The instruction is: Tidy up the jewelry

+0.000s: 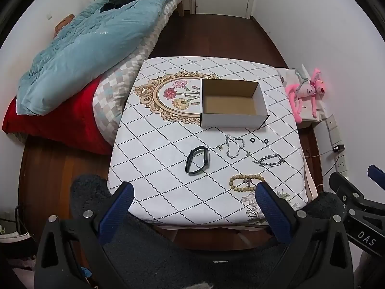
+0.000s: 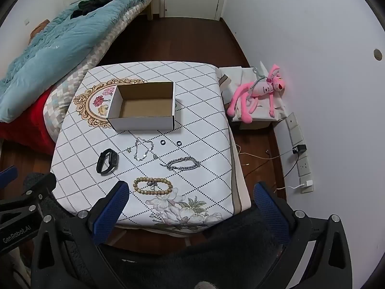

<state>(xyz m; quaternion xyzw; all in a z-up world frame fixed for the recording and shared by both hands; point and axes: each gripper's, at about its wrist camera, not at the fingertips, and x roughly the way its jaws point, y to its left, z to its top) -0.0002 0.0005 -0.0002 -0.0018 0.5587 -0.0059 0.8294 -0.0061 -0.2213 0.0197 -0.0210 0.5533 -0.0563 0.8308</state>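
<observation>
An empty white cardboard box (image 1: 232, 120) (image 2: 142, 120) stands on the patterned table. In front of it lie a black wristband (image 1: 197, 160) (image 2: 107, 161), a thin silver chain (image 1: 234, 146) (image 2: 143, 149), two small black rings (image 1: 252, 140) (image 2: 163, 142), a silver link bracelet (image 1: 270, 160) (image 2: 184, 164) and a wooden bead bracelet (image 1: 243, 183) (image 2: 152, 186). My left gripper (image 1: 195, 192) hangs open above the table's near edge, nothing between its blue fingers. My right gripper (image 2: 191, 191) is open too, over the near right corner, holding nothing.
The table (image 1: 168, 144) (image 2: 204, 144) has a grid cloth with flower prints. A bed with a blue quilt (image 1: 84, 48) and a red blanket (image 1: 55, 125) lies to the left. A pink plush toy (image 2: 259, 91) sits on a box to the right, beside wall sockets (image 2: 303, 163) and cables.
</observation>
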